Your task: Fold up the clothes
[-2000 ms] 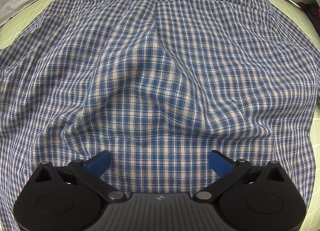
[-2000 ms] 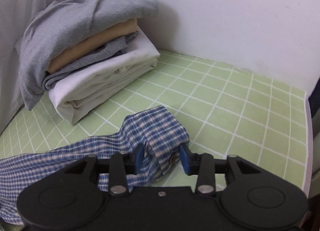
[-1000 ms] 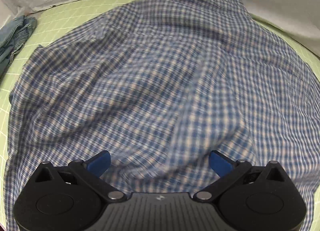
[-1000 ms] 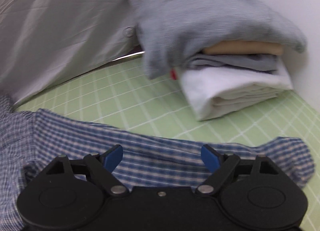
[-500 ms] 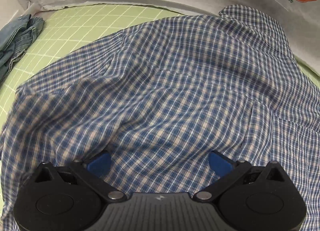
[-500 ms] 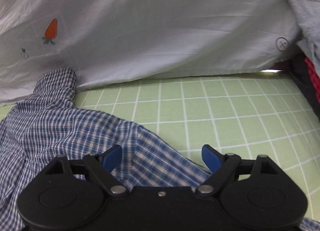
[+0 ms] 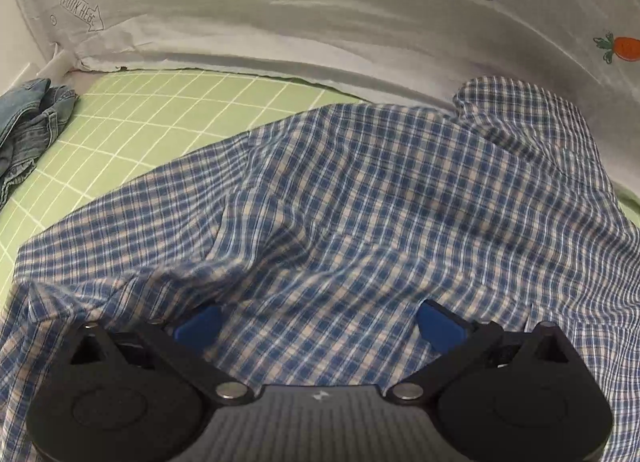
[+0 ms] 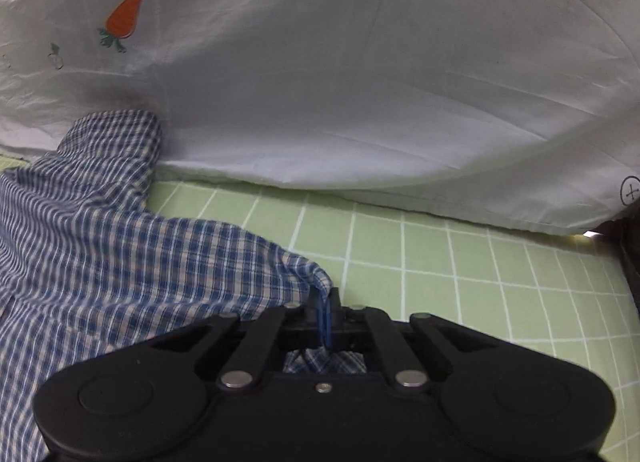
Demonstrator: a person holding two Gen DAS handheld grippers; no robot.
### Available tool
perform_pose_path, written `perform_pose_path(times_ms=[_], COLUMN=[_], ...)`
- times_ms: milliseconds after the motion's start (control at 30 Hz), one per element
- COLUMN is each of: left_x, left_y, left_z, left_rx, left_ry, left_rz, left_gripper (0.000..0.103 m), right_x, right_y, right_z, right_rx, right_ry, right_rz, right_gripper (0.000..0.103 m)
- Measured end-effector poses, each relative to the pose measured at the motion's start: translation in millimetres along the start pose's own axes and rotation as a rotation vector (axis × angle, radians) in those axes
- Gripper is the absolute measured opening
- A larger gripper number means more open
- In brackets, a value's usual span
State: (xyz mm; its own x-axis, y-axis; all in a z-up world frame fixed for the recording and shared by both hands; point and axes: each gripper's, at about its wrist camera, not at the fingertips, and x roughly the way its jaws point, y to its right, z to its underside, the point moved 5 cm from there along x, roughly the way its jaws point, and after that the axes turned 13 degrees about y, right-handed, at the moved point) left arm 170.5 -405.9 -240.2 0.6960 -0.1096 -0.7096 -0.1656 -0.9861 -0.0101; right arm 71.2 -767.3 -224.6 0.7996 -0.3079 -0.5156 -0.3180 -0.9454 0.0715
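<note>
A blue and white plaid shirt (image 7: 360,201) lies spread and rumpled on the green grid mat (image 7: 140,121), its collar (image 7: 500,101) against the white sheet at the back. My left gripper (image 7: 320,322) hovers low over the shirt's near part. It is open, with cloth lying between the blue pads and a fold draped over the left fingertip (image 7: 198,326). In the right wrist view the shirt (image 8: 120,254) fills the left side. The jaws of my right gripper (image 8: 325,318) are closing, pads pressed together on a pinch of the shirt's right edge.
A white sheet (image 7: 320,21) printed with a carrot and small marks hangs along the back of the mat (image 8: 460,282). Crumpled denim (image 7: 28,129) lies at the mat's far left. A dark object sits at the right edge of the right wrist view.
My right gripper, open half a second ago, has shut on the shirt's edge after swinging away from the stack of folded clothes. The left gripper slid across the shirt, so more mat shows.
</note>
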Motion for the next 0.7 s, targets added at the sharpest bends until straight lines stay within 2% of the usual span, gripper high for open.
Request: perform_pose_path(times_ms=[133,267,333,367,433,533,600,700], left_x=[17,19,10,2,-23,-62,-92,-130], left_y=[5,6,5,4,0,-10,-18,-32], left_z=[-14,-20,-22,-23,-23,-14,-1,28], left_rx=[-0.002,-0.022,-0.046,-0.055,-0.065,-0.077,-0.086,-0.066], left_ry=[0.021,-0.009,-0.007,0.006,0.042,0.062,0.065,0.049], left_rz=[-0.007,0.004,0.048,0.063,0.085,0.091,0.098,0.117], left_gripper=[0.103,0.103,0.103,0.103,0.103,0.103,0.103,0.103], right_x=[15,17,9,-6,-35,-95,-137,-193], right_y=[0,1,10,14,21,14,3,-9], right_z=[-10,-14,-20,-23,-29,-21,-1,48], right_rx=[-0.018,-0.006,0.028,0.046,0.081,0.125,0.167,0.217], right_ry=[0.003,-0.008,-0.017,0.004,0.045,0.062,0.034,-0.057], right_rz=[0.015,0.031,0.063,0.069,0.08,0.079,0.05,0.042], right_gripper=[0.001,0.004,0.03,0.035,0.054,0.07,0.071,0.071])
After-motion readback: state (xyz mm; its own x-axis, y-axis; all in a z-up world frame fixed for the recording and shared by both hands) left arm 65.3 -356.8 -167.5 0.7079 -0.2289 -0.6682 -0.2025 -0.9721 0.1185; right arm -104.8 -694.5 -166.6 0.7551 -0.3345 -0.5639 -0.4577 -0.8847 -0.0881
